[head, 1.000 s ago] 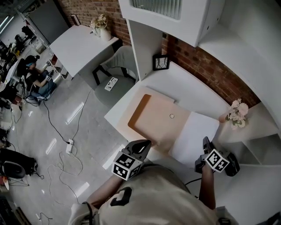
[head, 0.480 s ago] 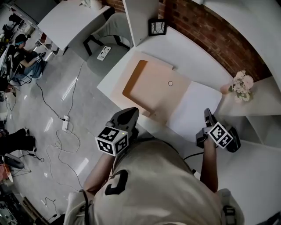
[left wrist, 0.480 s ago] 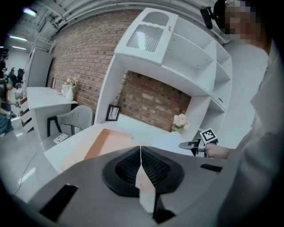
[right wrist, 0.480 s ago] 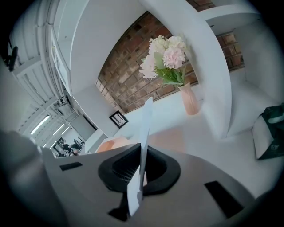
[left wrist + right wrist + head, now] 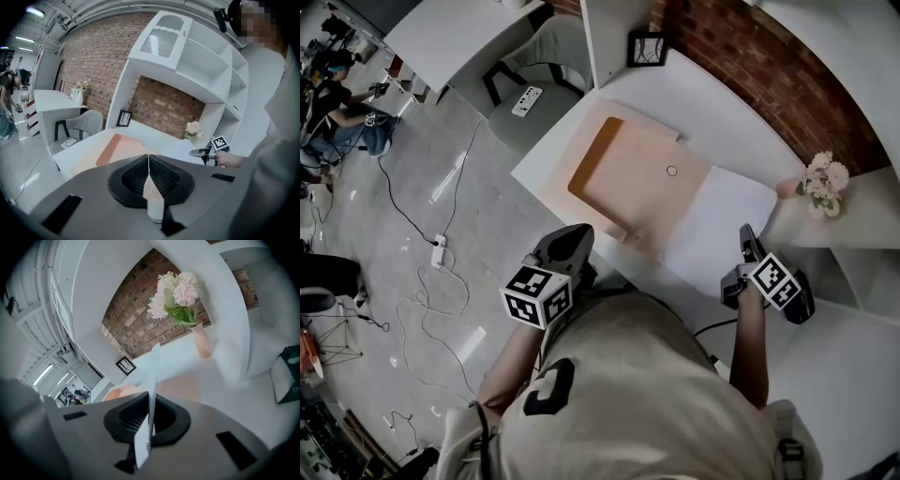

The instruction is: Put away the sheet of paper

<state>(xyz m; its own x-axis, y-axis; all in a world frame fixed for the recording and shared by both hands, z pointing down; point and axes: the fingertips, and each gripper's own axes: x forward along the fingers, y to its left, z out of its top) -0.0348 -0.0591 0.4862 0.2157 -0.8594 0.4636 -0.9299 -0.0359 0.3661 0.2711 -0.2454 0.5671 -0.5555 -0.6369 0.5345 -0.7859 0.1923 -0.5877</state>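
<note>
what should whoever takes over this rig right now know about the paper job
Left hand-held gripper: jaws shut, nothing seen in them, near the desk's front edge.
Right hand-held gripper: shut on the right edge of the sheet of paper.
The sheet lies on the desk, just right of the peach folder.
Done: sheet gripped.
Left: lift it and put it away; the pictures don't show where it goes.

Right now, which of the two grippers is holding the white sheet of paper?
The right gripper: its jaws are closed on the edge of the sheet of paper. The left gripper is away from the sheet, with its jaws together.
</note>
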